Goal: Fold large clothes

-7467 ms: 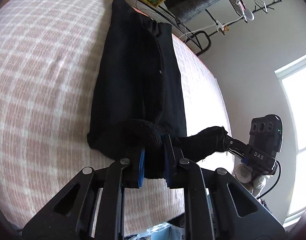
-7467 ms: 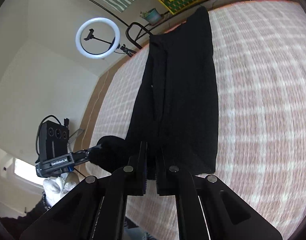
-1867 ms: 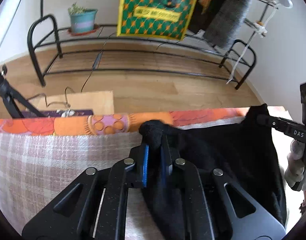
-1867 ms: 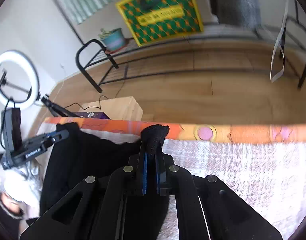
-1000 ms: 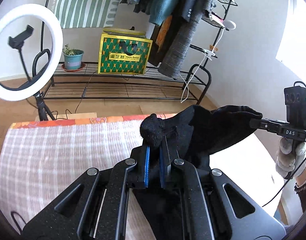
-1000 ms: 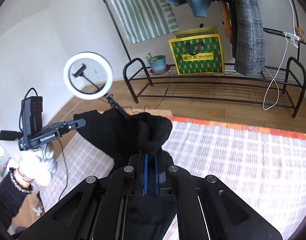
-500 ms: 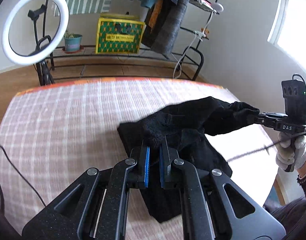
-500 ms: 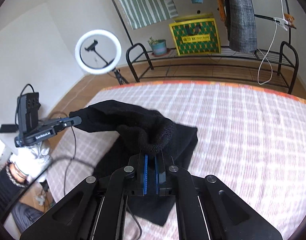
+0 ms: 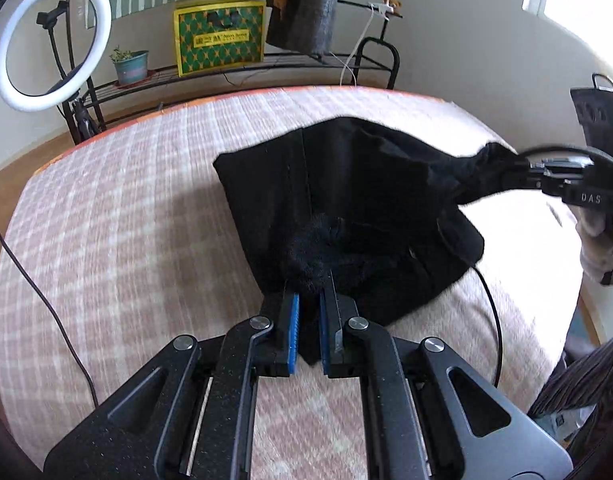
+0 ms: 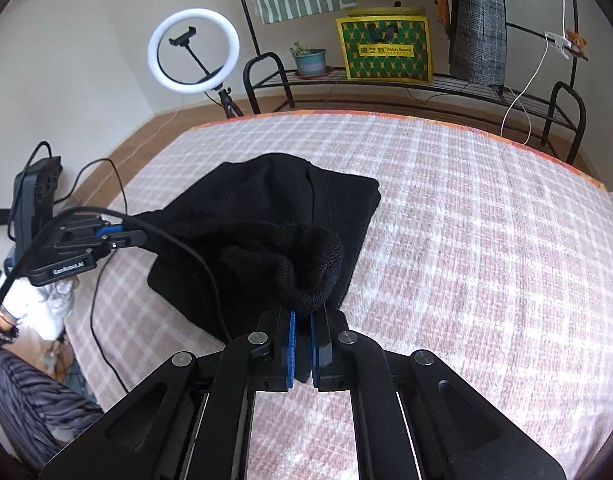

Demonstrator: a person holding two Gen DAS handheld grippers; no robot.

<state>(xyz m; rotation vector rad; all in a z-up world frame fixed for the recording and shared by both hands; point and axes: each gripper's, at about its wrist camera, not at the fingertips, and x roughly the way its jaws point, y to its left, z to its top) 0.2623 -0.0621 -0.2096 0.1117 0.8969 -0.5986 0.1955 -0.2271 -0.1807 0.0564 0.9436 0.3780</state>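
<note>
A black knit garment (image 9: 346,200) lies doubled over on the pink checked bed cover (image 9: 126,240). My left gripper (image 9: 309,312) is shut on a bunched corner of it, blue pads pinching the cloth. In the same view my right gripper (image 9: 518,170) holds the garment's other corner at the right, lifted a little above the cover. The right wrist view shows my right gripper (image 10: 301,320) shut on a thick roll of the black garment (image 10: 266,216), and my left gripper (image 10: 140,236) gripping the cloth at the left.
A cable (image 9: 46,300) trails over the cover at the left. Beyond the bed's far edge stand a ring light (image 9: 52,42), a black metal rack (image 10: 426,80) with a green and yellow bag (image 10: 386,50) and a potted plant (image 10: 310,60). A gloved hand (image 9: 598,240) holds the right gripper.
Both grippers came back toward the near side and sank, carrying the garment's far end over itself. The cloth now lies folded in half on the cover instead of hanging in the air.
</note>
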